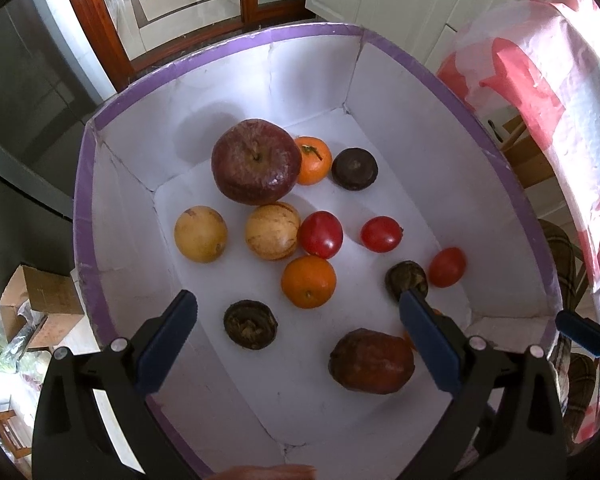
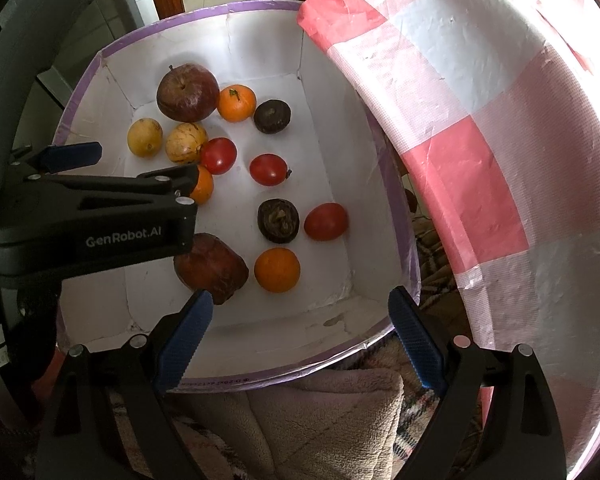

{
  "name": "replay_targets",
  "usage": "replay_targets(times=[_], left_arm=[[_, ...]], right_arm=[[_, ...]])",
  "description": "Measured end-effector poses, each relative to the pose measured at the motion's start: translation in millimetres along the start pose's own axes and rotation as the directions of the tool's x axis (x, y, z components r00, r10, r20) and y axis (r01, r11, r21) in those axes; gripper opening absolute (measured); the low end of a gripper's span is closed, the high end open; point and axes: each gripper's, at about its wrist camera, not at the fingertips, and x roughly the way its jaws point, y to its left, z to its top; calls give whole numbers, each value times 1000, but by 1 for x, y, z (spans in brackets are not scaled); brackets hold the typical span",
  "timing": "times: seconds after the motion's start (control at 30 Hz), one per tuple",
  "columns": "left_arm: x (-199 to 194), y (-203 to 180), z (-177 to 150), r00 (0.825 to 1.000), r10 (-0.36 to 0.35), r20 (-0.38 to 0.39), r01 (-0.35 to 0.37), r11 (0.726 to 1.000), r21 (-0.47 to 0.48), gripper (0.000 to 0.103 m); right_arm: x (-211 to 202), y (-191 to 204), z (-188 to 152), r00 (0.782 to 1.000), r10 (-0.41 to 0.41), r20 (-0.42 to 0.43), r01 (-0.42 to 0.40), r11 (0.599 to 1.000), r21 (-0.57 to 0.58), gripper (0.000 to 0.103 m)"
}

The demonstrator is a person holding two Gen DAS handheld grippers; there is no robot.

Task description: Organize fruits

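Observation:
A white box with a purple rim holds the fruit: a big dark red apple, a second reddish fruit, oranges, red tomatoes, two yellow fruits and dark brown fruits. My left gripper is open and empty above the box's near end. My right gripper is open and empty over the box's near rim. The left gripper also shows in the right wrist view.
A pink-and-white checked plastic cloth hangs at the right of the box. A beige fleece blanket lies under the box's near side. A cardboard box sits on the floor at the left. Wooden-framed glass doors stand behind.

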Motion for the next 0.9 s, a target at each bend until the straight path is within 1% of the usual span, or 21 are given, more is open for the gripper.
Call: replay_targets(times=[0.47, 0.6, 0.73, 0.9], left_arm=[[3, 3, 1, 1000, 7, -19, -7, 1000, -8, 101], [2, 5, 2, 1000, 19, -10, -19, 1000, -20, 101], [-3, 6, 3, 999, 36, 18, -35, 999, -22, 101], [0, 7, 5, 999, 32, -6, -32, 999, -22, 101]], right_arm=[[0, 0, -1, 1000, 2, 2, -2, 1000, -2, 87], [-1, -1, -1, 1000, 4, 3, -4, 1000, -1, 87], [-2, -1, -3, 1000, 5, 9, -5, 1000, 0, 87], [-5, -1, -4, 1000, 7, 16, -7, 1000, -1, 87]])
